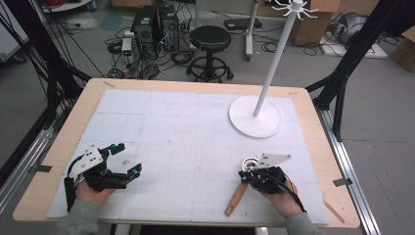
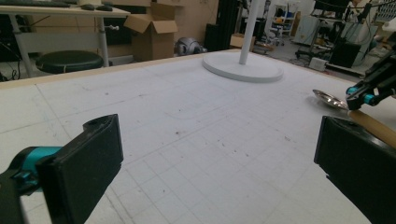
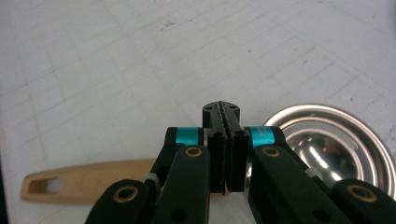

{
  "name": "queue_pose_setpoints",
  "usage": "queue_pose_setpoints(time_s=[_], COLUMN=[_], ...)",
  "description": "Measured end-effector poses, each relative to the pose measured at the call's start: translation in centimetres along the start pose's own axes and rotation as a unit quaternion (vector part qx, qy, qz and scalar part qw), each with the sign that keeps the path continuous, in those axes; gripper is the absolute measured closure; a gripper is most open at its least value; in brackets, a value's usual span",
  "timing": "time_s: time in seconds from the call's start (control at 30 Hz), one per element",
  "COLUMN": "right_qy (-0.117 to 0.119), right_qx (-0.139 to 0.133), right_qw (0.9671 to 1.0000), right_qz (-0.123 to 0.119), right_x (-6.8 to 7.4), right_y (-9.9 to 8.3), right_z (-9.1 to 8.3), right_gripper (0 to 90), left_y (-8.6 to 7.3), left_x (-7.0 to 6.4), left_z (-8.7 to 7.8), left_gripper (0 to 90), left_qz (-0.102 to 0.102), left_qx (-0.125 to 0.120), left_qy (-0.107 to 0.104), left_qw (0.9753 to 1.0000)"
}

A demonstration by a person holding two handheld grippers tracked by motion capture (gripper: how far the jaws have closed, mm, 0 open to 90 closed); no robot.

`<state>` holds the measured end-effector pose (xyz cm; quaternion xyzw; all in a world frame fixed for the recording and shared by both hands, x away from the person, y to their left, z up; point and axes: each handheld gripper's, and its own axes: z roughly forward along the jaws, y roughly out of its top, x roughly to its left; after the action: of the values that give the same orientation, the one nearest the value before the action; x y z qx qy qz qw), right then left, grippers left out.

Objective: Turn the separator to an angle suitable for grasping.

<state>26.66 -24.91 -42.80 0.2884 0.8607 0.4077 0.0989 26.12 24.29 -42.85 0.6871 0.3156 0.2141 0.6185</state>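
Ladle (image 1: 240, 188) diagonal, bowl far-right, handle near-left.

Even, soft indoor light, faint shadows; nearest claw parts slightly blurred.

The right gripper (image 3: 226, 140) covers the neck joining the wooden handle (image 3: 88, 183) to the shiny steel bowl (image 3: 327, 149) of the ladle, so contact there cannot be judged. The bowl runs off the right gripper view's right edge. The white pole stand (image 2: 243, 65) is cut off at the left gripper view's top.
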Motion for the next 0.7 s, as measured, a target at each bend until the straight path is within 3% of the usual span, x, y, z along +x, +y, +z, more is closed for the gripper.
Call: queue_pose_setpoints(time_s=[0.3,0.53,0.7], right_qy=[0.020,0.041,0.051], right_qx=[-0.007,0.026,0.034], right_qw=[0.9998,0.9986,0.9977], right_qz=[-0.004,-0.022,-0.028], right_x=[2.0,3.4,3.8], right_y=[-1.3,-2.0,-2.0], right_z=[-1.9,-1.6,-1.4], right_gripper=[90.0,90.0,90.0], left_y=[0.1,0.1,0.1], left_x=[-0.2,-0.1,-0.1], left_z=[0.4,0.6,0.6], left_gripper=[1.7,1.7,1.7], left_qz=[0.002,0.000,0.001], left_qx=[-0.001,-0.002,-0.001], left_qy=[-0.002,-0.003,-0.004], left_qw=[1.0000,1.0000,1.0000])
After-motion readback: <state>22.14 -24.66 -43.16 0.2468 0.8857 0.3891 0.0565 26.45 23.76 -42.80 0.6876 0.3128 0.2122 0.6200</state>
